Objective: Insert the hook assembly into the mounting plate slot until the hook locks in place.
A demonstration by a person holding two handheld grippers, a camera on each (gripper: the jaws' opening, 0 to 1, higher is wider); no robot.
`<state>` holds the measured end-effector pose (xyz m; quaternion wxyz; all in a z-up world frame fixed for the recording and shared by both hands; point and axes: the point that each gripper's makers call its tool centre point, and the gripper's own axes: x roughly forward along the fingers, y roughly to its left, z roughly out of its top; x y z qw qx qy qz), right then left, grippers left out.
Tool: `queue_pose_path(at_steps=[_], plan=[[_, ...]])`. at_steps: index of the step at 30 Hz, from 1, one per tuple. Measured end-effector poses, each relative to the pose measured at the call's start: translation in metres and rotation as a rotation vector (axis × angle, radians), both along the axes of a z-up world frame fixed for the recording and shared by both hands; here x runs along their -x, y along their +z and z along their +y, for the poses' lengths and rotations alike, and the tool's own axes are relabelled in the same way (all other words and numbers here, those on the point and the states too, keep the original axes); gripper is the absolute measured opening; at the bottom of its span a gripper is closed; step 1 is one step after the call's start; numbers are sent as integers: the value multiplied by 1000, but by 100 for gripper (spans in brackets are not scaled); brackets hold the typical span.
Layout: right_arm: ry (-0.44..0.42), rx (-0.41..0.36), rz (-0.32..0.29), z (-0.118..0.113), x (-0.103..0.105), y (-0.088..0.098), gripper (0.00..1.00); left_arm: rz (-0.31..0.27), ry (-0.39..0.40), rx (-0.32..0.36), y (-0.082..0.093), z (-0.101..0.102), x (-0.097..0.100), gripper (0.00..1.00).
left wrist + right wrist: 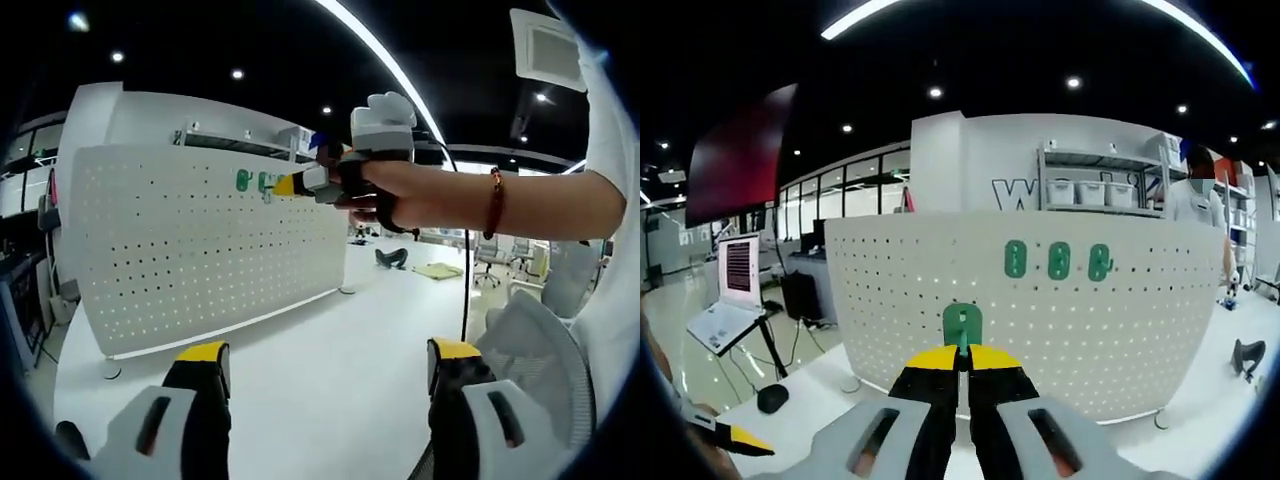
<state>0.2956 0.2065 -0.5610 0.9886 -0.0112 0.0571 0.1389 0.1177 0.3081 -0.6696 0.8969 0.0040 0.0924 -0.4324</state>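
Note:
A white pegboard mounting plate (200, 250) (1040, 320) stands upright on the white table. Three green hooks (1058, 260) hang in a row near its top; in the left gripper view they show as green hooks (252, 182) beside the other gripper's tip. My right gripper (962, 362) is shut on a green hook (962, 325), held up in front of the pegboard, below and left of the hung row. In the left gripper view the right gripper (290, 185) reaches in from the right with a hand on it. My left gripper (325, 365) is open over the table, jaws wide apart, holding nothing.
The white table (320, 350) stretches ahead of the pegboard. A mesh chair back (545, 340) is at the right, with a cable (465, 260) hanging down. A laptop on a stand (728, 295) and a mouse (772, 398) are at the left. Shelves with bins (1100, 190) stand behind.

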Motion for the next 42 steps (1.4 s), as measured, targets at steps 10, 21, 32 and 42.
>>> queue_pose_path(at_steps=[10, 21, 32, 42], plan=[[-27, -17, -9, -2, -11, 7, 1, -13, -3, 9, 1, -1, -1, 83], [-45, -56, -18, 4, -22, 16, 1, 2, 13, 17, -4, 5, 4, 85], [-43, -66, -33, 18, -31, 22, 1, 2, 32, 29, -4, 7, 5, 85], [-46, -67, -30, 24, -52, 26, 1, 9, 64, 13, -8, 19, 4, 86]])
